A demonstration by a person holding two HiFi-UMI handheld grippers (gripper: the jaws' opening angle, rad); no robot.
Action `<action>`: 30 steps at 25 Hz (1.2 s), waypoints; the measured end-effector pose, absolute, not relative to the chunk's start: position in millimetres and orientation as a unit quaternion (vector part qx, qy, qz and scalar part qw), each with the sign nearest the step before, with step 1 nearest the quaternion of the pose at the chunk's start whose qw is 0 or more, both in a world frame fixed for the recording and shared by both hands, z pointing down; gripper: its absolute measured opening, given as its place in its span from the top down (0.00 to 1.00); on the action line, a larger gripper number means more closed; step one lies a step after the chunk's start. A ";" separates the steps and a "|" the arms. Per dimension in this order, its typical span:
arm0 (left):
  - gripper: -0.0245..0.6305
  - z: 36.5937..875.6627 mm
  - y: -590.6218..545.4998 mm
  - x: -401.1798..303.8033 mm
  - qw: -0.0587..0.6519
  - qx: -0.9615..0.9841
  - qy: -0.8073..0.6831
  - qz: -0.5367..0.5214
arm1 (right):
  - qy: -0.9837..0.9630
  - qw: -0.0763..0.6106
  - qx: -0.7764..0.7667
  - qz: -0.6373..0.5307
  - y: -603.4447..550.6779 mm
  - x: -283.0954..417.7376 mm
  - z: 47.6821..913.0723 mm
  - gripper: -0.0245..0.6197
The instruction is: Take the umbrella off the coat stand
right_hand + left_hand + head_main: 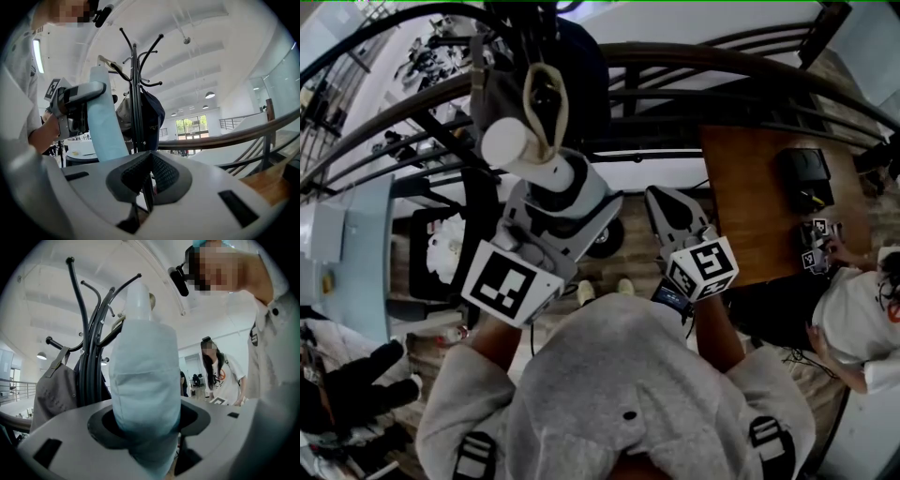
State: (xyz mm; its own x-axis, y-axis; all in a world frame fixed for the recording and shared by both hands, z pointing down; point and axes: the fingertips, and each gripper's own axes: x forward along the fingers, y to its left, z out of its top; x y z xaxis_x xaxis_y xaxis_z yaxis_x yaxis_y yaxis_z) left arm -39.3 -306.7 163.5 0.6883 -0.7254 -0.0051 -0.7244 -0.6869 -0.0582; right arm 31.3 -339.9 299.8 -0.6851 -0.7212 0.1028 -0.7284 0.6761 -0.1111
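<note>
So from where I'm standing, the left gripper point(567, 192) is the one doing the job: it's clamped round the middle of the folded pale-blue umbrella point(145, 376), which stands upright in the jaws with its white handle end on top. The right gripper point(663, 199) sits off at 3 o'clock from it in the head view, jaws together with nothing in them, so it's just parked. Above the handle is the beige strap loop point(547, 108), and as far as I can tell it isn't off its hook yet. The black coat stand point(136, 93) is just beside the umbrella, at about 9 o'clock in the left gripper view, with a grey bag point(56, 390) hanging on it. My guess: the hooks curl upward, so the umbrella has to go up along its own length, then away toward 3 o'clock.
</note>
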 end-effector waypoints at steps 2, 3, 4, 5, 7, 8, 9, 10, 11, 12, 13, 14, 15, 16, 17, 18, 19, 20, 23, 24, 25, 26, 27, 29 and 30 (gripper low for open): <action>0.54 154.7 -304.0 -33.7 0.036 -0.921 0.388 -0.006 | -0.915 0.024 0.396 0.072 -338.8 32.5 300.0 0.95; 0.54 150.9 -302.6 -30.9 0.041 -0.922 0.384 -0.005 | -0.915 0.023 0.396 0.072 -338.5 33.3 299.6 0.95; 0.54 148.0 -301.2 -28.2 0.044 -0.924 0.381 -0.004 | -0.915 0.022 0.396 0.072 -338.1 33.9 299.2 0.95; 0.54 146.5 -299.9 -26.1 0.046 -0.925 0.378 -0.004 | -0.915 0.022 0.396 0.071 -337.7 34.5 298.8 0.95; 0.54 146.5 -298.7 -23.9 0.047 -0.927 0.371 -0.006 | -0.914 0.019 0.399 0.068 -338.0 34.5 296.2 0.95; 0.54 148.2 -298.3 -23.7 0.047 -0.929 0.367 -0.007 | -0.913 0.018 0.401 0.067 -337.6 34.4 294.9 0.95; 0.54 151.9 -297.9 -23.9 0.046 -0.930 0.365 -0.008 | -0.912 0.017 0.404 0.067 -336.6 35.0 294.4 0.95; 0.54 157.4 -298.3 -23.9 0.042 -0.930 0.364 -0.011 | -0.910 0.017 0.408 0.067 -336.0 36.8 294.3 0.95; 0.54 164.1 -300.0 -23.5 0.039 -0.930 0.365 -0.012 | -0.909 0.016 0.412 0.067 -336.5 39.8 294.5 0.95; 0.54 171.3 -302.4 -22.5 0.035 -0.929 0.368 -0.013 | -0.907 0.017 0.415 0.067 -337.2 43.5 294.9 0.95; 0.54 179.6 -304.2 -21.2 0.029 -0.928 0.371 -0.014 | -0.906 0.019 0.417 0.068 -337.2 47.4 296.2 0.95; 0.54 189.4 -305.0 -20.1 0.020 -0.927 0.373 -0.019 | -0.905 0.021 0.420 0.070 -336.3 51.3 298.5 0.95; 0.54 199.2 -305.3 -19.5 0.009 -0.926 0.376 -0.027 | -0.903 0.022 0.423 0.073 -335.7 54.9 301.0 0.95; 0.54 207.3 -306.0 -19.7 -0.001 -0.925 0.379 -0.033 | -0.901 0.022 0.426 0.074 -336.5 57.8 302.7 0.95; 0.54 213.1 -307.7 -20.9 -0.007 -0.923 0.382 -0.037 | -0.900 0.021 0.429 0.072 -339.3 59.8 302.9 0.95; 0.54 216.9 -310.5 -22.7 -0.007 -0.922 0.386 -0.039 | -0.900 0.019 0.430 0.068 -343.8 61.0 301.8 0.95; 0.54 219.8 -313.7 -24.0 -0.003 -0.920 0.391 -0.038 | -0.900 0.017 0.431 0.064 -348.4 62.3 300.4 0.95; 0.54 223.3 -316.1 -24.1 0.003 -0.918 0.395 -0.037 | -0.900 0.015 0.431 0.062 -351.1 64.5 300.3 0.95; 0.54 241.2 -316.2 -16.8 0.004 -0.914 0.405 -0.030 | -0.896 0.021 0.438 0.075 -347.0 80.6 310.2 0.95; 0.54 248.7 -316.3 -13.9 -0.004 -0.912 0.408 -0.029 | -0.894 0.023 0.441 0.081 -346.5 87.8 314.2 0.95; 0.54 256.0 -317.1 -11.3 -0.014 -0.910 0.413 -0.031 | -0.891 0.024 0.444 0.088 -347.3 94.7 317.8 0.95; 0.54 262.3 -317.9 -8.7 -0.021 -0.907 0.419 -0.034 | -0.889 0.024 0.447 0.094 -348.5 101.1 321.4 0.95; 0.54 267.4 -318.6 -5.6 -0.023 -0.904 0.426 -0.037 | -0.888 0.024 0.448 0.099 -349.6 106.9 324.8 0.95; 0.54 275.1 -319.9 0.8 -0.020 -0.896 0.441 -0.043 | -0.888 0.022 0.446 0.107 -351.1 116.1 330.7 0.95; 0.54 279.0 -320.6 2.2 -0.021 -0.892 0.449 -0.046 | -0.889 0.023 0.445 0.110 -351.5 119.1 333.3 0.95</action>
State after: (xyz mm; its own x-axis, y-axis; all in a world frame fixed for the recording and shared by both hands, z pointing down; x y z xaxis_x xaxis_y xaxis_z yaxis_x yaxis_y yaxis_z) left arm 2.2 -320.6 279.0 0.5921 -0.7994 0.1015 -0.8033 -0.5955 -0.0043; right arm 119.1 -351.5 333.3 -0.6038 -0.7852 0.1376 -0.7951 0.5808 -0.1748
